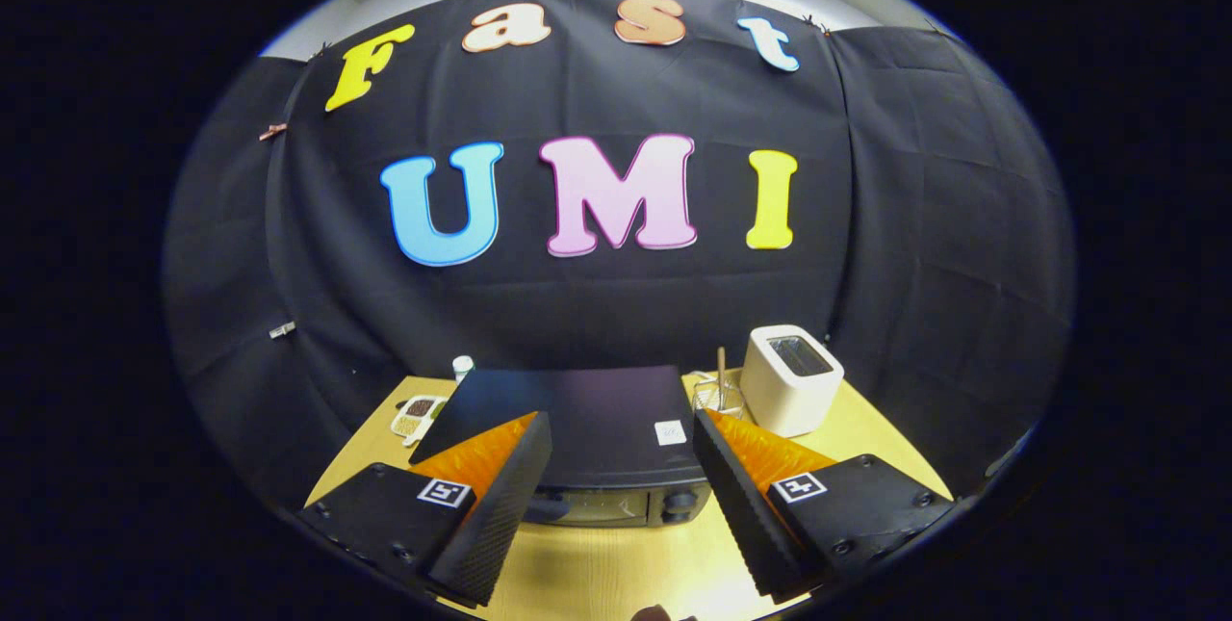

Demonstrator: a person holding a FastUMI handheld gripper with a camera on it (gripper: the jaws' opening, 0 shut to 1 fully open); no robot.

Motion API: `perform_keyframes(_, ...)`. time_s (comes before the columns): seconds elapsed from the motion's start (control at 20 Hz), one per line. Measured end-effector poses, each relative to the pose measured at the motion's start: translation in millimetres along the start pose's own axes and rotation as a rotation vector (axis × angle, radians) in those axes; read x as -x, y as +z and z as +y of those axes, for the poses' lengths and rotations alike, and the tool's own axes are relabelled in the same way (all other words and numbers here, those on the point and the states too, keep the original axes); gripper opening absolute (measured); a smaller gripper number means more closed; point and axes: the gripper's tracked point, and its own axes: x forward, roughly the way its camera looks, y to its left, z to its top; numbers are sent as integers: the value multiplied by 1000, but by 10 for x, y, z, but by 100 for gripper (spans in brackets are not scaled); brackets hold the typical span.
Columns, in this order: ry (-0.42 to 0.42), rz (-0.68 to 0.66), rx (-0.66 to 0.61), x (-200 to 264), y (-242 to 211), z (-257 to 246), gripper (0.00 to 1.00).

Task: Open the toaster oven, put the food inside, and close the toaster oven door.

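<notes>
1. Your gripper (616, 505) is riding high above the table (597, 573), its two fingers spread wide with nothing between them; that spread is leaving you a clear sightline down onto the work.
2. Between the fingers and just ahead of them, the toaster oven (602, 438) is sitting with its dark top facing you. Its front panel is peeking out below the top edge, and from this angle the door is looking closed, though you are seeing too little of it to be sure.
3. That closed look is fitting two stages: food waiting outside for loading, or food inside with the door shut again. You are not seeing into the oven, so judge neither.
4. Beyond the left finger, a small tray of food (419, 414) is lying on the table beside the oven, within easy reach, with a small jar (463, 367) behind it.
5. Beyond the right finger, a white pop-up toaster (791, 378) is standing apart, with a wire rack (717, 395) between it and the oven.
</notes>
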Motion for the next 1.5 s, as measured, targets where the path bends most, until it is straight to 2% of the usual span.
perform_keyframes(0.5, -60, -270, 27, 462, 1208, -499, 97)
perform_keyframes(0.9, -89, -289, -19, 548, 1404, -712, 96)
perform_keyframes(1.5, -104, -284, 5, 503, 1447, -770, 96)
